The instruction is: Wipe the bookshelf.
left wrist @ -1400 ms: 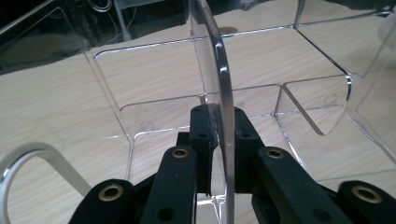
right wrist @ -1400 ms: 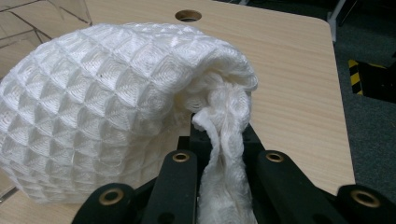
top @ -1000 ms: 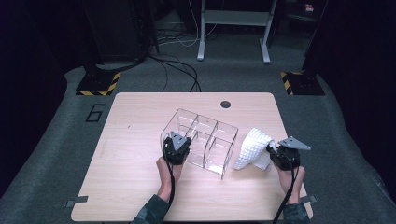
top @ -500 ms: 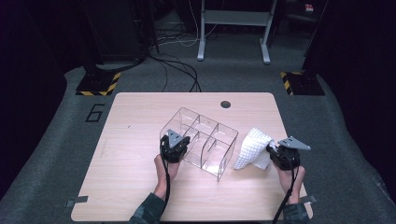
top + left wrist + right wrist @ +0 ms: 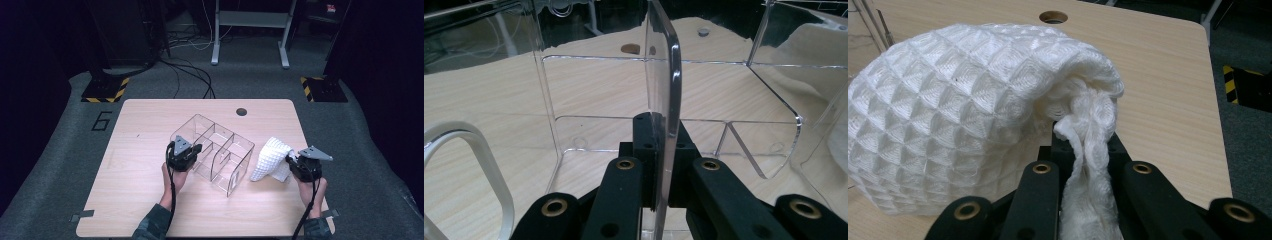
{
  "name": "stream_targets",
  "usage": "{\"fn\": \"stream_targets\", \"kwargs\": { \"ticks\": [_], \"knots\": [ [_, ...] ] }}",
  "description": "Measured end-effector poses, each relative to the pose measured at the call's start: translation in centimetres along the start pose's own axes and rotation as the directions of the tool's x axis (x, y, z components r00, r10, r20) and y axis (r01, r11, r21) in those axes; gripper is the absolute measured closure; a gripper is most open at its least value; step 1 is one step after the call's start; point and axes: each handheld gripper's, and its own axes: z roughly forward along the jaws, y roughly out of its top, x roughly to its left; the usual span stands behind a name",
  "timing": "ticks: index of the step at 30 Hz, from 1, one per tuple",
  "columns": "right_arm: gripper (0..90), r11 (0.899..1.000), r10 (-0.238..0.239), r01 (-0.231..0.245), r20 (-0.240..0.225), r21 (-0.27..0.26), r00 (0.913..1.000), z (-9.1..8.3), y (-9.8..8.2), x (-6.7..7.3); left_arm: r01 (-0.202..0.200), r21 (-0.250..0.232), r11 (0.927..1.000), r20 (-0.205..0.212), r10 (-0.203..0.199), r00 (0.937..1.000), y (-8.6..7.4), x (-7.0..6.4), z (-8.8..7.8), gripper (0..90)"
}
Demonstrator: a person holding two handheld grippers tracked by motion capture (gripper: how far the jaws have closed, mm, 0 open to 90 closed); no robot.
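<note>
A clear acrylic organiser box (image 5: 220, 150) with several compartments stands in the middle of the wooden table (image 5: 140, 130). My left gripper (image 5: 183, 156) is at its near left side, shut on one of its upright walls. In the left gripper view the black jaws (image 5: 660, 131) pinch that clear wall (image 5: 663, 75) edge-on. To the right of the box lies a white waffle-weave cloth (image 5: 270, 159), bunched up. My right gripper (image 5: 299, 166) is shut on the cloth's near right edge. In the right gripper view a fold of the cloth (image 5: 963, 115) runs down between the jaws (image 5: 1080, 145).
A round cable hole (image 5: 241, 111) sits near the table's far edge. Bare tabletop lies left of the box and along the front. On the floor beyond are cables (image 5: 190, 75), two black-and-yellow striped bases (image 5: 105, 91) and desk legs (image 5: 216, 40).
The left gripper has shifted slightly to the left with the box wall in its jaws, and the box has turned a little. The right gripper and the cloth have stayed put.
</note>
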Motion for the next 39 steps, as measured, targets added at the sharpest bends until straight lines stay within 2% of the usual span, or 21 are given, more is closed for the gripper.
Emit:
{"fn": "stream_targets", "kwargs": {
  "ticks": [4,11,13,15,16,20,21,22,23,25,28,32,33,34,35,36,38,39],
  "knots": [
    [82.6,1.0,-0.001,0.001,0.002,0.001,1.0,0.0,0.0,0.0,0.018,-0.03,0.9994,0.024,-0.017,0.9995,0.2,0.4,-0.2,87.4],
    [82.6,1.0,-0.001,0.001,0.004,-0.005,1.0,-0.1,0.2,0.0,-0.034,-0.05,0.9982,0.081,0.038,0.996,0.9,1.1,-0.7,87.3],
    [82.6,1.0,-0.004,0.004,0.005,-0.006,1.0,-0.1,0.3,0.0,-0.051,-0.06,0.9969,0.109,0.058,0.9924,1.0,1.4,-0.8,87.3],
    [82.6,1.0,-0.007,0.007,0.006,-0.005,1.0,-0.1,0.3,0.0,-0.046,-0.054,0.9975,0.139,0.053,0.9889,1.0,1.6,-0.8,87.2],
    [82.6,1.0,-0.005,0.005,0.005,-0.004,1.0,-0.1,0.3,0.0,-0.038,-0.07,0.9969,0.14,0.047,0.989,0.9,1.6,-0.7,87.2],
    [82.6,1.0,-0.004,0.004,0.003,-0.004,1.0,0.0,0.3,0.2,-0.064,-0.06,0.9961,0.165,0.073,0.9836,0.7,1.9,-0.5,87.3],
    [82.6,1.0,-0.005,0.005,0.004,-0.002,1.0,0.0,0.3,0.2,-0.072,-0.07,0.995,0.161,0.082,0.9834,0.6,1.9,-0.2,87.2],
    [82.6,1.0,-0.006,0.006,0.004,-0.002,1.0,0.0,0.3,0.2,-0.085,-0.057,0.9948,0.169,0.093,0.9811,0.6,1.9,-0.2,87.2],
    [82.6,1.0,-0.007,0.007,0.004,-0.001,1.0,0.0,0.3,0.2,-0.082,-0.066,0.9944,0.168,0.092,0.9815,0.5,1.9,0.0,87.2],
    [82.6,1.0,-0.007,0.007,0.003,-0.001,1.0,0.0,0.3,0.2,-0.095,-0.065,0.9933,0.184,0.106,0.9773,0.4,2.0,0.1,87.2],
    [82.6,1.0,-0.006,0.006,0.003,-0.003,1.0,0.0,0.3,0.2,-0.091,-0.068,0.9935,0.203,0.103,0.9738,0.2,2.1,0.4,87.2],
    [82.6,1.0,-0.006,0.006,0.003,-0.003,1.0,0.0,0.3,0.2,-0.095,-0.08,0.9922,0.244,0.112,0.9632,0.0,2.8,0.7,87.2],
    [82.6,1.0,-0.007,0.007,0.004,-0.001,1.0,0.0,0.3,0.2,-0.086,-0.081,0.993,0.255,0.104,0.9615,-0.1,2.9,0.7,87.1],
    [82.6,1.0,-0.007,0.007,0.004,-0.001,1.0,0.0,0.3,0.2,-0.105,-0.077,0.9915,0.263,0.121,0.957,0.0,3.2,0.6,87.1],
    [82.6,1.0,-0.007,0.007,0.004,-0.001,1.0,0.0,0.3,0.2,-0.105,-0.09,0.9904,0.257,0.125,0.9582,-0.1,3.2,0.7,87.1],
    [82.6,1.0,-0.007,0.007,0.005,0.002,1.0,0.0,0.3,0.2,-0.105,-0.086,0.9907,0.272,0.125,0.9543,-0.1,3.4,0.7,87.1],
    [82.6,1.0,-0.004,0.004,0.005,0.003,1.0,0.0,0.3,0.3,-0.098,-0.1,0.9901,0.279,0.123,0.9525,-0.3,3.8,0.8,87.1],
    [82.6,1.0,-0.004,0.004,0.004,0.0,1.0,0.0,0.3,0.4,-0.112,-0.091,0.9895,0.29,0.134,0.9475,-0.3,4.0,0.8,87.1]
  ]
}}
